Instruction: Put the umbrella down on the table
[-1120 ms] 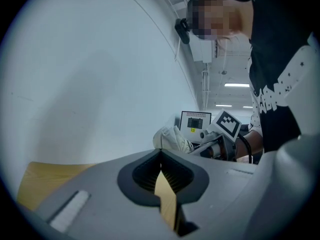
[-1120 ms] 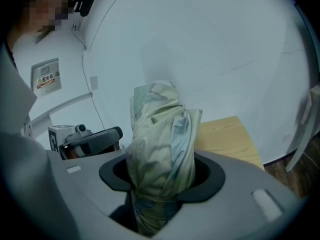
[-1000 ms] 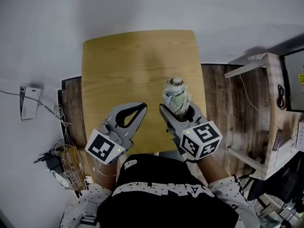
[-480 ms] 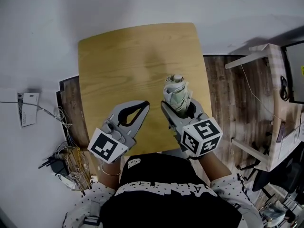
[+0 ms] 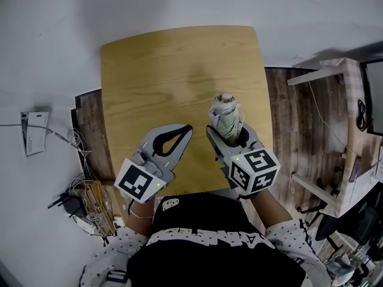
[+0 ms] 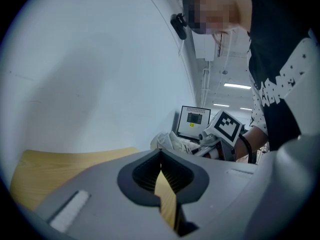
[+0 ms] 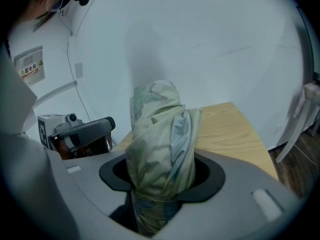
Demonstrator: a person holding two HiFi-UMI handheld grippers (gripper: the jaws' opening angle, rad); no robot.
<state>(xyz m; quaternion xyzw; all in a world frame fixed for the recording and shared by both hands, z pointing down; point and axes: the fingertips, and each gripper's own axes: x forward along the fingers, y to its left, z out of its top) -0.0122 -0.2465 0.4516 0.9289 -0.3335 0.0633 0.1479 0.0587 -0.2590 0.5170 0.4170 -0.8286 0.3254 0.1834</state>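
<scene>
A folded pale green umbrella (image 5: 226, 116) stands upright, its bundled cloth end up, in my right gripper (image 5: 227, 131), which is shut on it above the near right part of the wooden table (image 5: 161, 70). In the right gripper view the umbrella (image 7: 160, 144) fills the gap between the jaws of the right gripper (image 7: 161, 184). My left gripper (image 5: 184, 130) hovers beside it over the table's near edge, shut, nothing in it. The left gripper (image 6: 161, 153) has its tips together in its own view, where the umbrella (image 6: 167, 140) is off to the right.
A white wooden rack (image 5: 338, 130) stands to the right of the table on the dark plank floor. Cables and a power strip (image 5: 84, 205) lie at the left by the wall. A small monitor (image 6: 194, 121) stands beyond the right gripper.
Both grippers have sunk a little toward the table. The right one still grips the upright umbrella, and the left one stays shut.
</scene>
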